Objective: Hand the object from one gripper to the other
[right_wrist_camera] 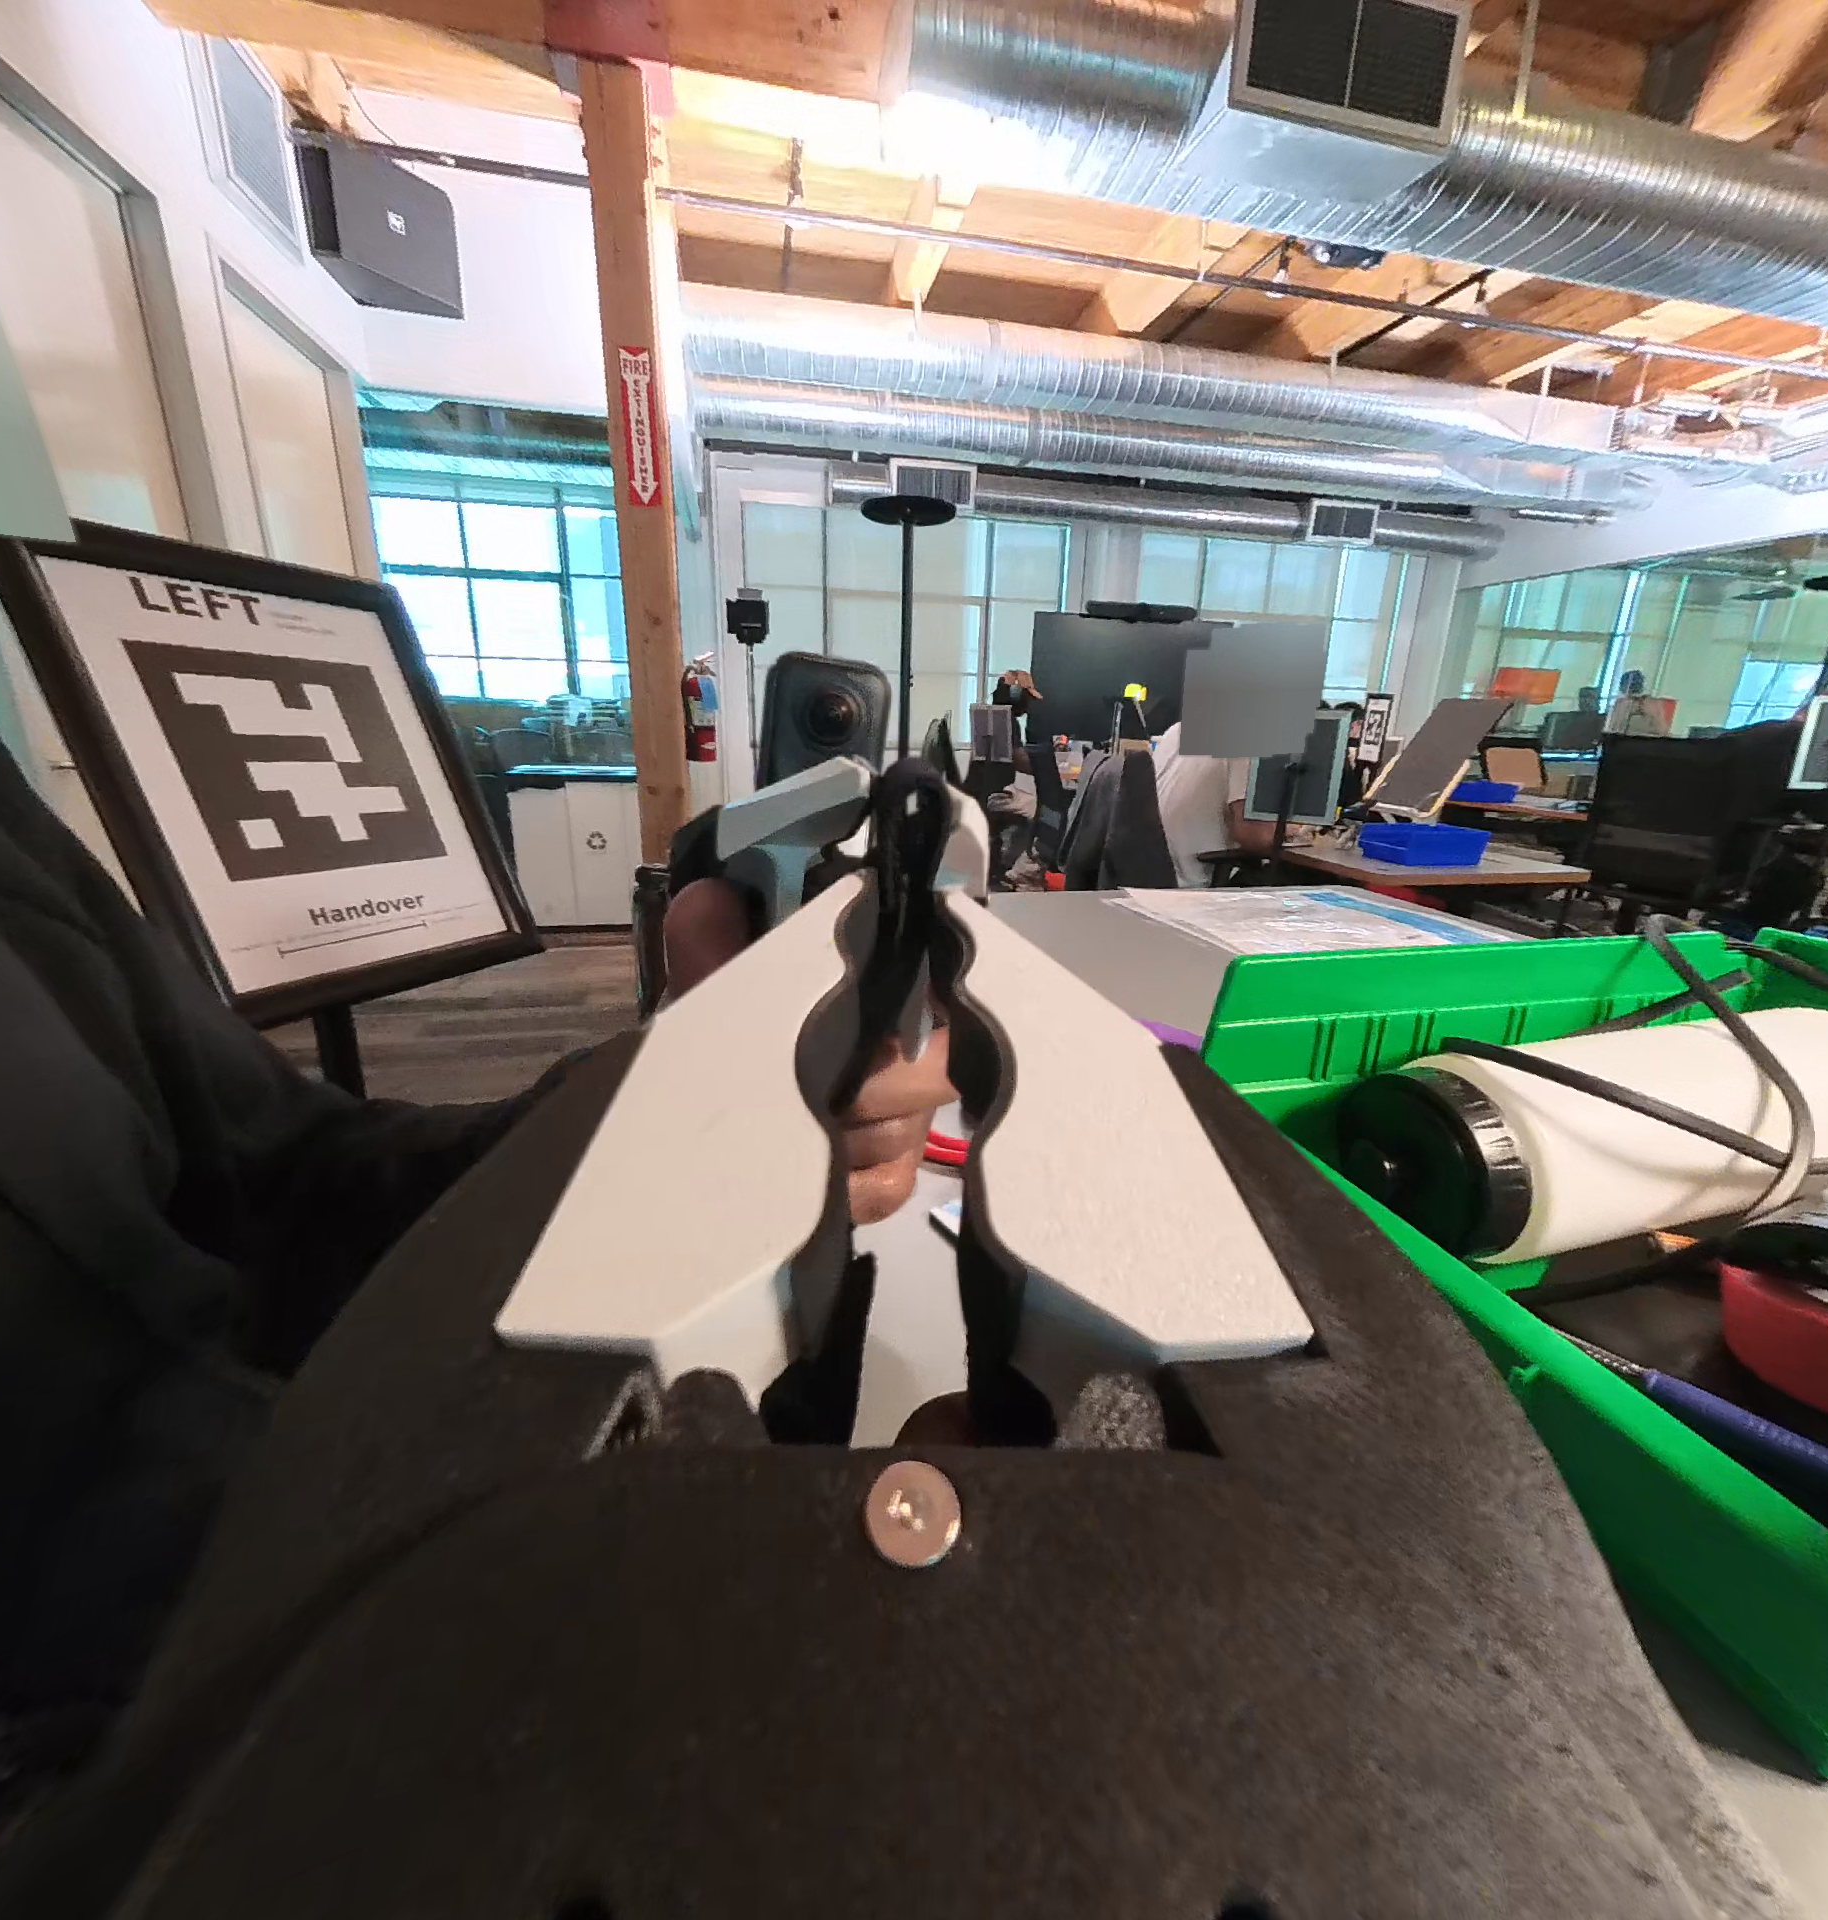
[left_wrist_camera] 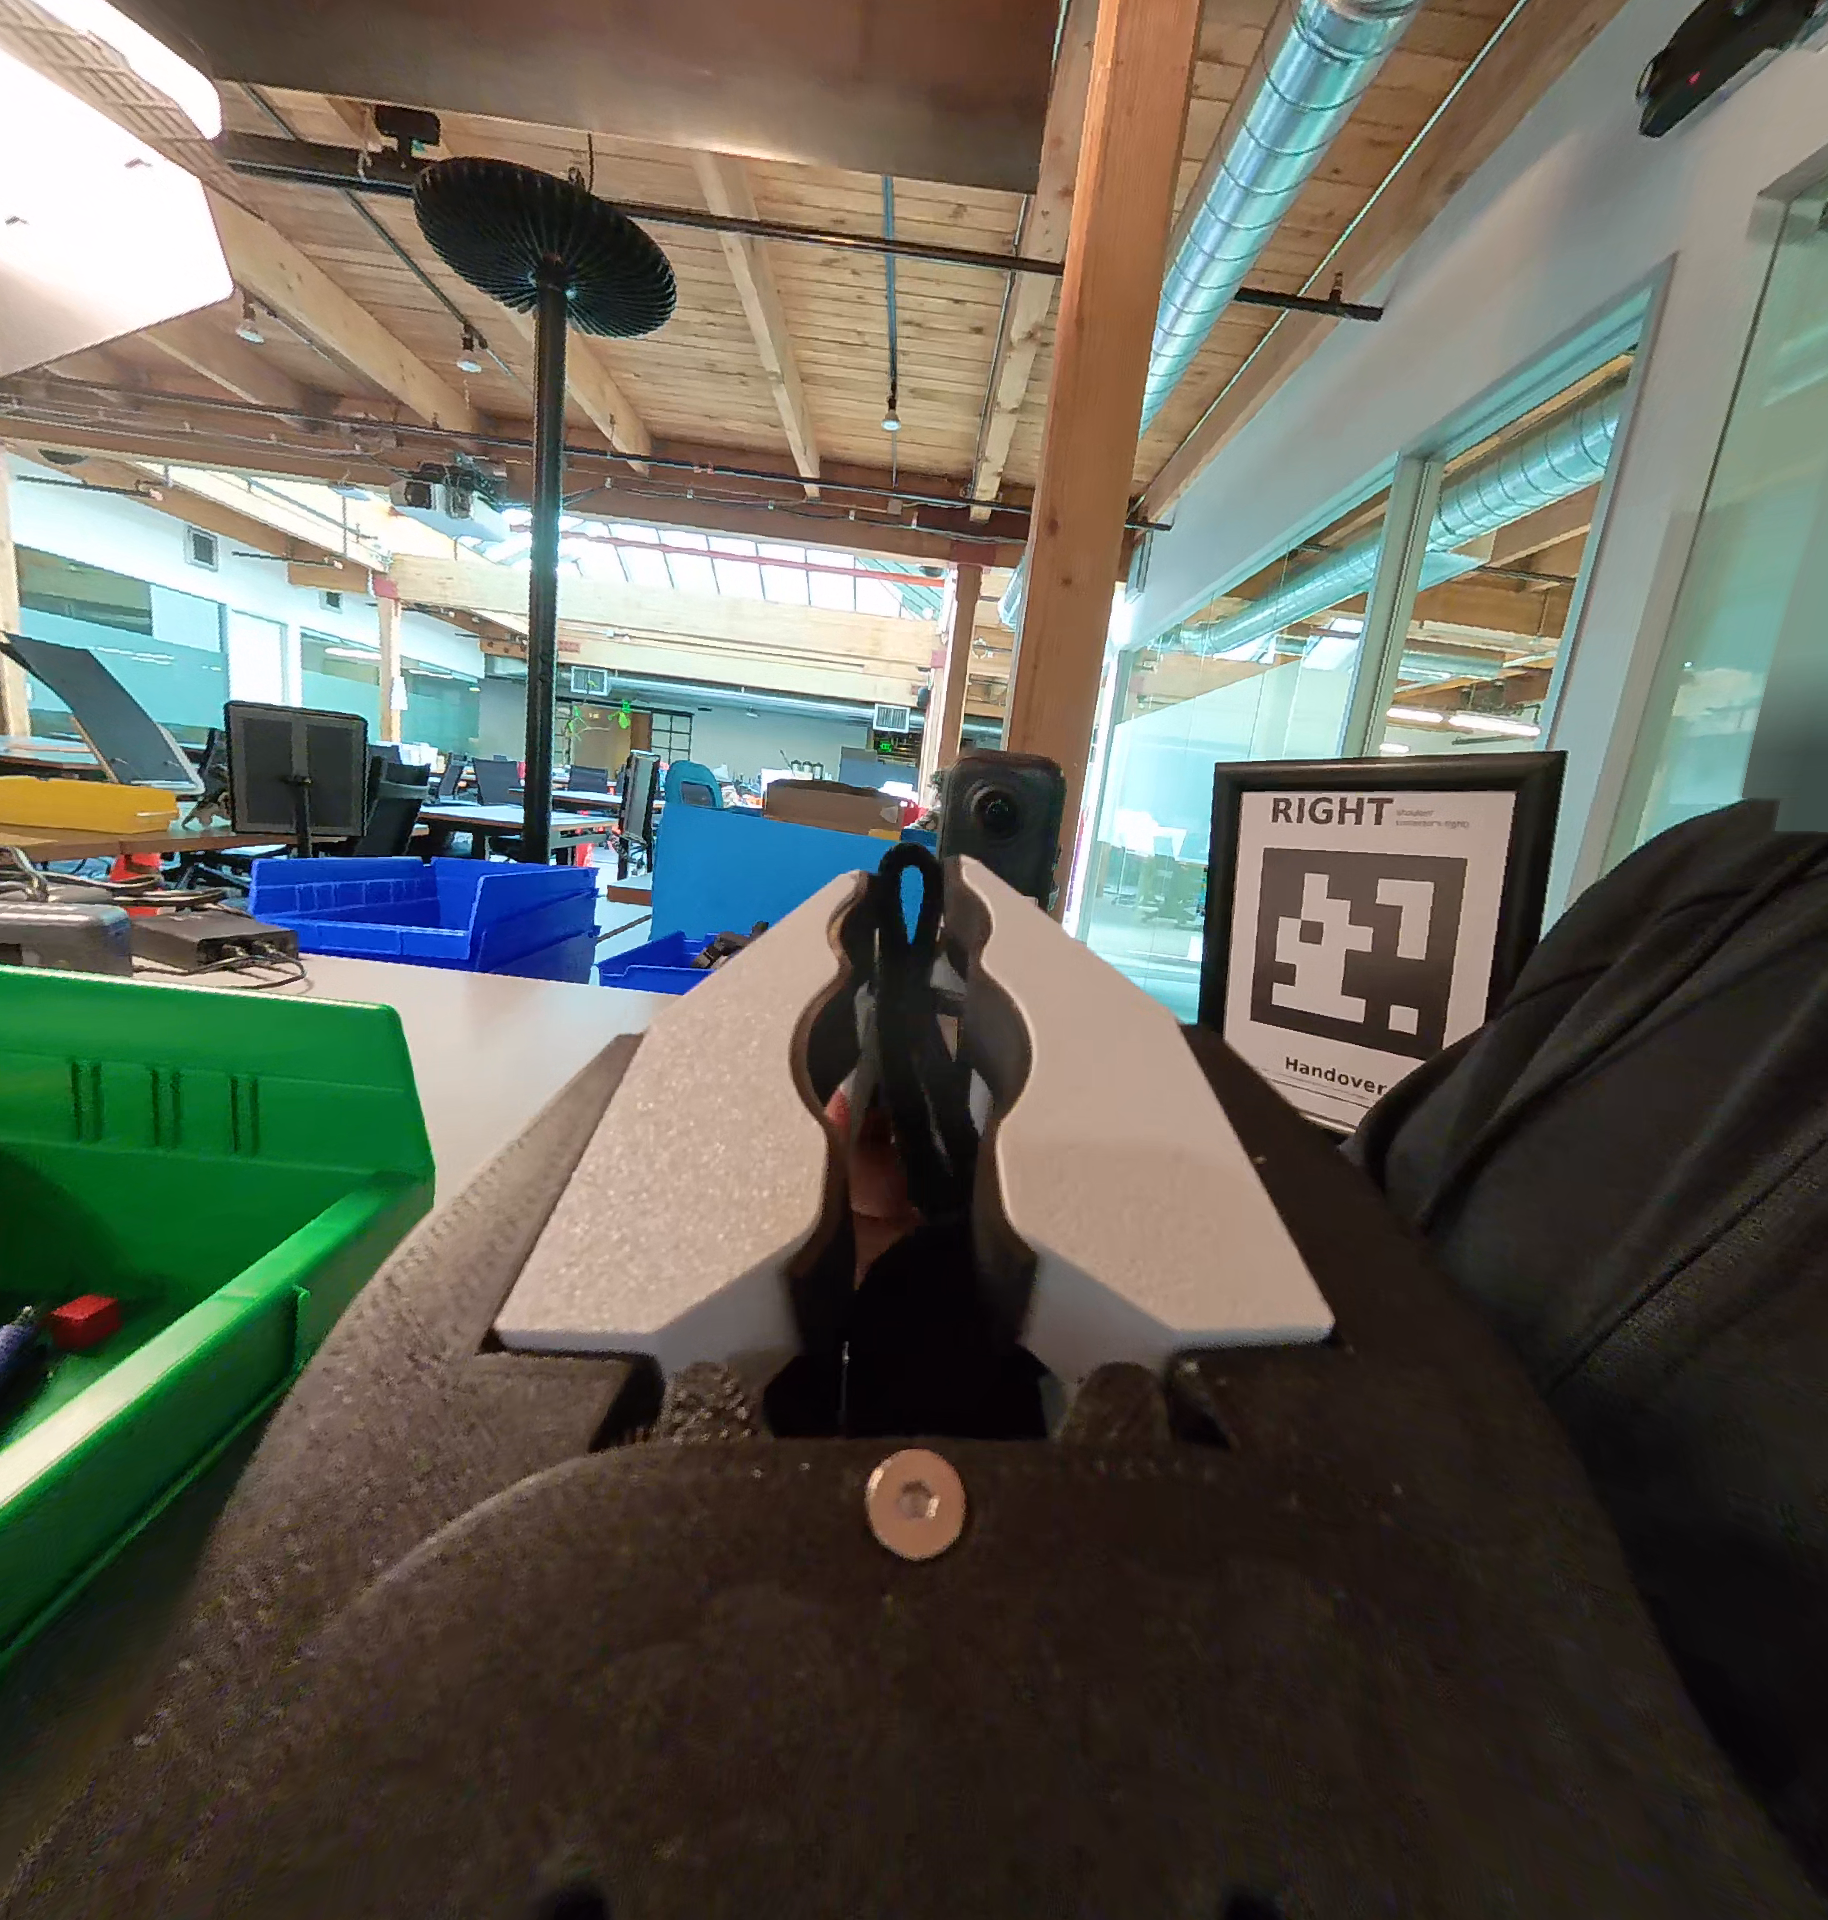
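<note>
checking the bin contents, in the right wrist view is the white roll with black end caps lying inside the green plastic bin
Yes, the white roll with black end caps lies on its side inside the green plastic bin, with a black cable draped over it.

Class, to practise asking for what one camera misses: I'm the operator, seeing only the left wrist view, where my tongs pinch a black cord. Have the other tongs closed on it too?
Observer: Yes, in the right wrist view the right tongs look closed on the cord.
Operator: What else lies in the green bin?
Observer: The bin holds a white roll with a black cable draped over it.
Operator: Any sign besides the framed one I see?
Observer: A second framed sign on a stand, at that view's left.
</note>
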Tool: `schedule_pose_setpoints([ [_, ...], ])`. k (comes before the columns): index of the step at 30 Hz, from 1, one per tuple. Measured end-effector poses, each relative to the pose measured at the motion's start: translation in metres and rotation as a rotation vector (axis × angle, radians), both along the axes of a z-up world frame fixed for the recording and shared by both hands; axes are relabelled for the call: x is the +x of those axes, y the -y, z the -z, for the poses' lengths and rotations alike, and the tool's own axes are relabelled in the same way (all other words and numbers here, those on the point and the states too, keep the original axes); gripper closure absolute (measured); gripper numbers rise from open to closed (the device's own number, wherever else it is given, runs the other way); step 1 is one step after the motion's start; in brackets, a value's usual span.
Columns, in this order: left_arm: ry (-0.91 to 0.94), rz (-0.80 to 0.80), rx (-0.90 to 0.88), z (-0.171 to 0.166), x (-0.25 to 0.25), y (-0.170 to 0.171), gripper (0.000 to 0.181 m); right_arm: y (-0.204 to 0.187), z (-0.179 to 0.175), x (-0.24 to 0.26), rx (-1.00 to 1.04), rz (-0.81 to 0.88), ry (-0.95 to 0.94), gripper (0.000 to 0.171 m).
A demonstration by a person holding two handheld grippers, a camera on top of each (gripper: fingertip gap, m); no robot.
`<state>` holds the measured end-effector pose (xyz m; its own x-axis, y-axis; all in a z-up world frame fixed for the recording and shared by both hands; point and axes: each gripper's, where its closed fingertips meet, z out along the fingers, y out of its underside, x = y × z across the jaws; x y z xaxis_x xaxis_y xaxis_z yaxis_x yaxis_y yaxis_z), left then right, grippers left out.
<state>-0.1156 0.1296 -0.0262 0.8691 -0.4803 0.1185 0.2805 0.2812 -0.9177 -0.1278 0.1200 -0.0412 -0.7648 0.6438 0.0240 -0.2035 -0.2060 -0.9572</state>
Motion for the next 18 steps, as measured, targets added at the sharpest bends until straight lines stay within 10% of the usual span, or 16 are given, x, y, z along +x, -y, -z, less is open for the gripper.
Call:
schedule_pose_setpoints([
  [5, 0.027, 0.009, -0.049, 0.005, -0.002, -0.005, 0.151, -0.012, -0.011, 0.002, -0.053, 0.043, -0.054, 0.162],
  [18, -0.03, -0.033, -0.09, 0.015, -0.004, -0.011, 0.175, -0.015, -0.011, -0.002, -0.122, 0.002, 0.01, 0.142],
])
